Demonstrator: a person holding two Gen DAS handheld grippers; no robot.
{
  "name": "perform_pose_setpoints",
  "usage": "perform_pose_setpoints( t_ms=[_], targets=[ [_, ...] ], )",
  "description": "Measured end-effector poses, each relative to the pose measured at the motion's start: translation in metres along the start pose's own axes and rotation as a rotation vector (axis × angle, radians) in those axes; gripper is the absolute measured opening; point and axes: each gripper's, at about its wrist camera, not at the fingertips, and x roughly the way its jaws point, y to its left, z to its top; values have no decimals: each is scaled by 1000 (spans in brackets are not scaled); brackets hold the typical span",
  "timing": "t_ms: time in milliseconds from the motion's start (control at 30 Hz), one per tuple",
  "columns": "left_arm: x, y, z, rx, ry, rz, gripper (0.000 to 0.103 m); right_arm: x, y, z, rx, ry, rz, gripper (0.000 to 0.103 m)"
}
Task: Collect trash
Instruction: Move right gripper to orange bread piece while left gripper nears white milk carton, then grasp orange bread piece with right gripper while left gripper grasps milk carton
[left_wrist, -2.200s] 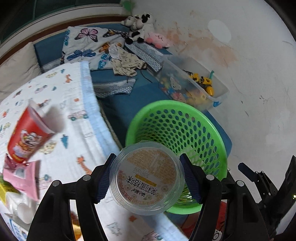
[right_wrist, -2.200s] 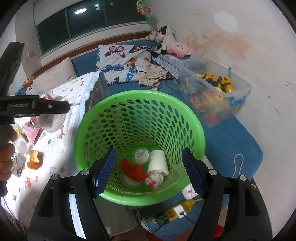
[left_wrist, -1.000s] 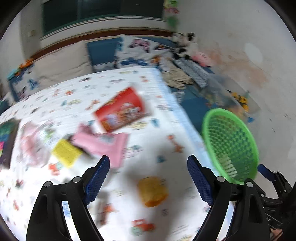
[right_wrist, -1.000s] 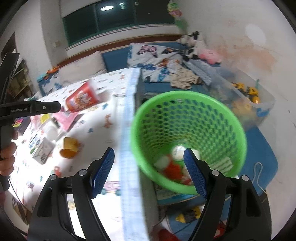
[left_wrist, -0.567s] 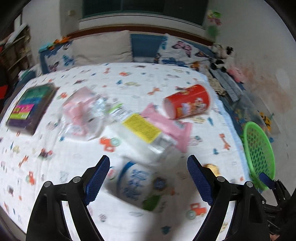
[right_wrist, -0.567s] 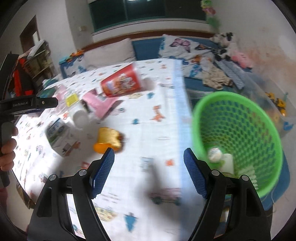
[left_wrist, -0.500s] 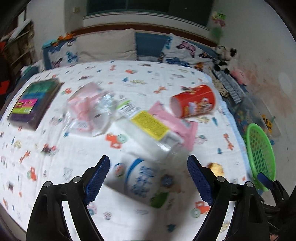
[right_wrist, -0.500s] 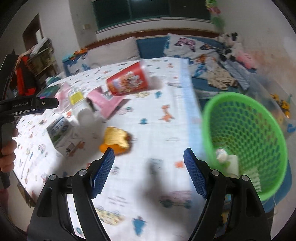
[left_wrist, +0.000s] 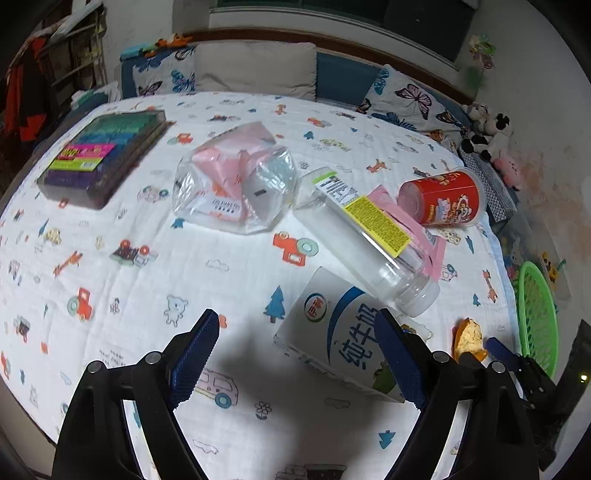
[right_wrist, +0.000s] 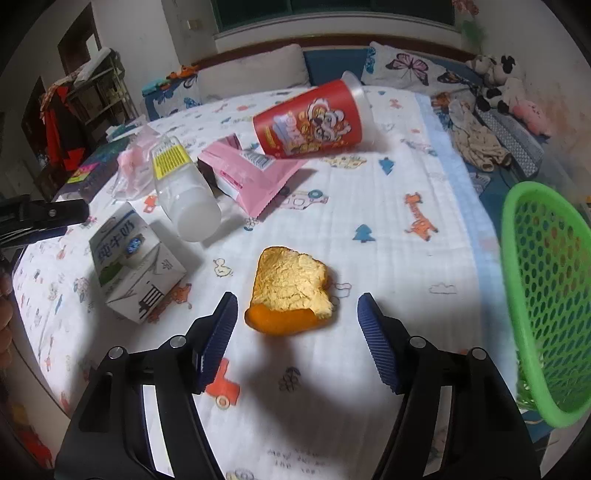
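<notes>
Trash lies on a bed with a white printed sheet. My left gripper (left_wrist: 295, 363) is open and empty, just short of a white and blue milk carton (left_wrist: 341, 334). A clear plastic bottle (left_wrist: 364, 236), a pink pouch (left_wrist: 417, 221), a red cup (left_wrist: 443, 199) and a clear bag (left_wrist: 236, 184) lie beyond. My right gripper (right_wrist: 295, 332) is open, with an orange peel (right_wrist: 290, 291) just ahead between its jaws. The carton (right_wrist: 133, 258), bottle (right_wrist: 184, 192), pouch (right_wrist: 255, 173) and cup (right_wrist: 314, 120) also show there. The green basket (right_wrist: 546, 295) stands at the right.
A dark box with coloured labels (left_wrist: 99, 155) lies at the far left of the bed. Pillows (left_wrist: 255, 70) and soft toys (left_wrist: 487, 129) line the far side. The green basket (left_wrist: 535, 317) sits past the bed's right edge.
My left gripper let go of the clear round container and swung from the basket to the bed. My right gripper moved from over the basket to the orange peel.
</notes>
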Motion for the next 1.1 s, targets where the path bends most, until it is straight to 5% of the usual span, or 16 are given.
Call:
perform_pose_setpoints(
  t_ms=[400,1100],
  targets=[
    [17,4,-5,-207,87,-16,86,8,2,-3,-45,1,-51,48],
    [41,0,0,-542,159,67,87,-9,-15,-12,-2,-32,-5,43]
  ],
)
